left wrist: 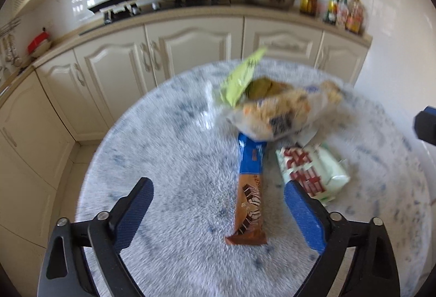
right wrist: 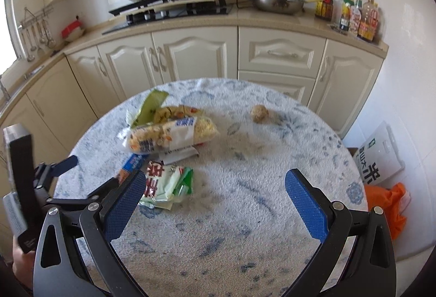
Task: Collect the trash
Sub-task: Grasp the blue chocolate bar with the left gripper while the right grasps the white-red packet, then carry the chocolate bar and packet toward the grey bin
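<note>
Left wrist view: the left gripper point(left wrist: 218, 204) hovers over a round tabletop point(left wrist: 169, 160) with a blue-and-white mottled cover, its jaws spread wide and holding nothing. Between the blue pads point(left wrist: 136, 212), toward 12 o'clock, lies a long brown-and-blue snack wrapper point(left wrist: 250, 188), flat and pointing away from the camera. Its far end runs under a clear noodle packet point(left wrist: 275, 111), which is blurred. A light green wrapper point(left wrist: 242, 79) sticks up at 11 o'clock of that packet. At 2 o'clock of the brown wrapper, just beside it, sits a pale green packet with red characters point(left wrist: 310, 169), close to the right-hand pad.

Right wrist view: the right gripper point(right wrist: 215, 193) also has its jaws spread and empty. The same pile sits at 10 to 11 o'clock on the tabletop: the noodle packet point(right wrist: 169, 136) on top, the green-and-red packet point(right wrist: 166, 182) just beside the left-hand pad. A small tan ball point(right wrist: 260, 113) lies alone at 1 o'clock, well apart from the pile. The left gripper shows at 9 o'clock. Off the tabletop at 3 o'clock are a white bag with dark characters point(right wrist: 378, 158) and an orange bag point(right wrist: 387, 204). Kitchen cabinets point(right wrist: 190, 57) run behind.
</note>
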Tool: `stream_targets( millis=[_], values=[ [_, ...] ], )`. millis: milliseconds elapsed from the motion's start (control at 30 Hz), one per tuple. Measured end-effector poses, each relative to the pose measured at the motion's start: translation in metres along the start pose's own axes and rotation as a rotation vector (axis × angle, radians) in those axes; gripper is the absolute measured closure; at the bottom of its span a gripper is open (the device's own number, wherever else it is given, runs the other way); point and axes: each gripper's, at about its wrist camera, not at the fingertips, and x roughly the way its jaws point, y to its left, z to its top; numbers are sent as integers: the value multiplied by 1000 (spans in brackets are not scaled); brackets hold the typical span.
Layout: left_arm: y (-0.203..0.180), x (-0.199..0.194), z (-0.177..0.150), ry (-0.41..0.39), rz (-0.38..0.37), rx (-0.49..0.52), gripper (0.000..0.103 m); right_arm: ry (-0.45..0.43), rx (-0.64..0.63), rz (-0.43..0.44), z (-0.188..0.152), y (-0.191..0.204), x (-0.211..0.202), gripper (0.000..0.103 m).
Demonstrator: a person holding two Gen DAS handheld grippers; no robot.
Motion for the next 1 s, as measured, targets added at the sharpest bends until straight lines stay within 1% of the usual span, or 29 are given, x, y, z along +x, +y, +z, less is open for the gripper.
stream_targets(
  millis=[33, 100, 133, 167, 233, 300, 333, 400, 600, 667, 700, 733, 767, 800, 833, 1000],
  values=[
    [-1, 8, 2, 14, 2, 4, 14, 5, -1, -2, 0, 0, 2, 0],
    [0, 28, 6, 64, -13, 10, 27, 16, -4, -3, -1, 1, 8, 0],
    [0, 29, 9, 53, -15, 11, 28, 19, -4, -4, -1, 1, 10, 0],
    [0, 31, 14, 50, -39, 11, 41, 24, -5, -4, -1, 2, 12, 0],
    [-2, 34, 18, 52, -47, 28, 53, 40, -7, 4, -3, 5, 21, 0],
    [0, 35, 21, 48, -80, 21, 86, 60, -13, 19, -5, 10, 32, 0],
    [4, 36, 23, 52, -92, 6, 88, 73, -19, 26, -6, 14, 38, 0],
    [14, 38, 23, 52, -97, -32, 88, 93, -26, 40, -9, 20, 48, 0],
    [45, 33, 20, 26, -38, -120, 88, 149, -28, 99, -15, 44, 85, 0],
    [53, 32, 20, 25, -32, -144, 88, 170, -39, 111, -18, 54, 97, 1],
    [55, 32, 20, 25, -29, -151, 88, 184, -44, 115, -20, 59, 104, 3],
    [57, 32, 21, 23, -24, -153, 88, 182, -56, 98, -23, 63, 108, 5],
    [55, 31, 21, 22, -22, -153, 88, 159, -90, 61, -26, 69, 108, 10],
    [56, 33, 21, 22, -22, -153, 88, 147, -108, 45, -28, 72, 107, 16],
    [52, 32, 18, 21, -22, -152, 88, 138, -102, 67, -29, 70, 105, 21],
    [29, 8, -1, 11, -30, -141, 88, 149, -79, 118, -32, 54, 96, 24]
  ],
)
